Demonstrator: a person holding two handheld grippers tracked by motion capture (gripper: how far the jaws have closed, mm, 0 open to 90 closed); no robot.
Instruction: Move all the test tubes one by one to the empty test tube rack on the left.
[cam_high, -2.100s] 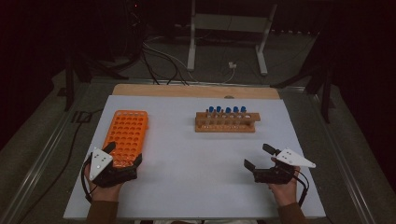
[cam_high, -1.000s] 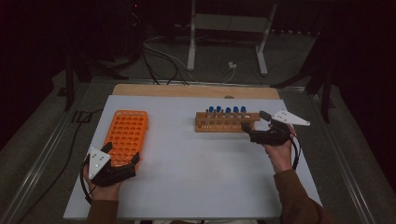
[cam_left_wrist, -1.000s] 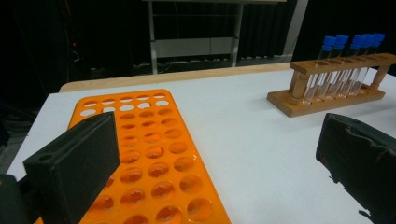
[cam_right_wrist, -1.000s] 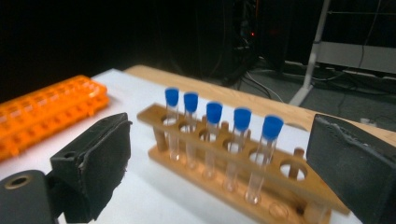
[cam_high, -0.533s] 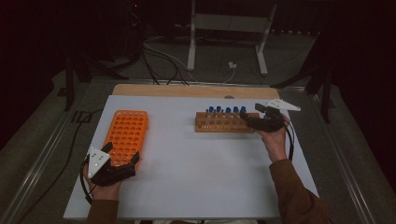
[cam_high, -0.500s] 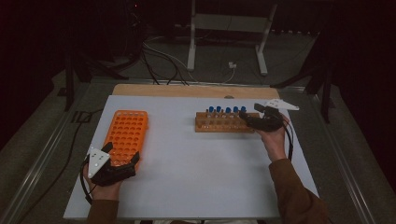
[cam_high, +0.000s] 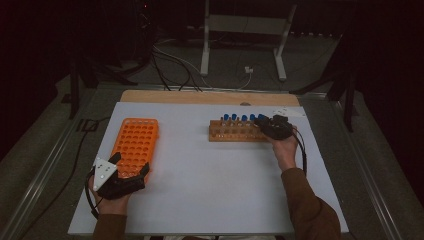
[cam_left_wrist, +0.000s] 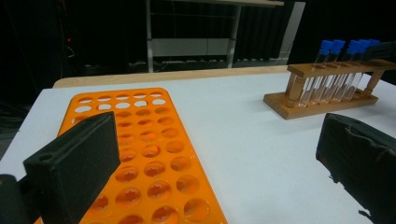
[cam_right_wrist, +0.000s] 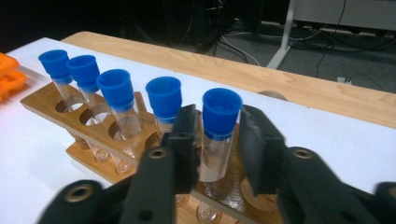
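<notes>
Tubes with blue caps stand in the wooden rack at the far right of the table. My right claw has just been closing, and now it pinches the end tube just under its cap. I think the glass could slip if I pull up crooked, because the tube sits deep in its hole. The rack might lift too. The next tube is very close, so I could bump it. My left claw stays spread wide over the orange tray, holding nothing.
</notes>
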